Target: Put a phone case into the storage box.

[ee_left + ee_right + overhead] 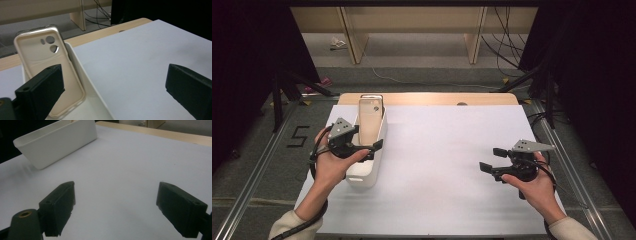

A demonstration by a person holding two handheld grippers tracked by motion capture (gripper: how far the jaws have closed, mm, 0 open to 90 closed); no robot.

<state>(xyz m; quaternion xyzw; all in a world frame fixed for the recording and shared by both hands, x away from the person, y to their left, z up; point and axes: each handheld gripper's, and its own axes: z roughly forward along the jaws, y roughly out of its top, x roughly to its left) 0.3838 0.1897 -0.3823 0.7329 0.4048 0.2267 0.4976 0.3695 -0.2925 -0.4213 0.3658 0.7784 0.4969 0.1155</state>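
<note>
Our left gripper (113,95) has its jaws spread wide with nothing between them; the cream phone case (50,67) leans in the white bin (85,75) just behind its left jaw. Our right gripper (116,210) hangs over the bare bench (130,162), jaws spread too.

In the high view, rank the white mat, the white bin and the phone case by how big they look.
1. White mat, by far the largest.
2. White bin, long and narrow, at the mat's left.
3. Phone case, standing tilted inside the bin, partly hidden by its wall.
</note>
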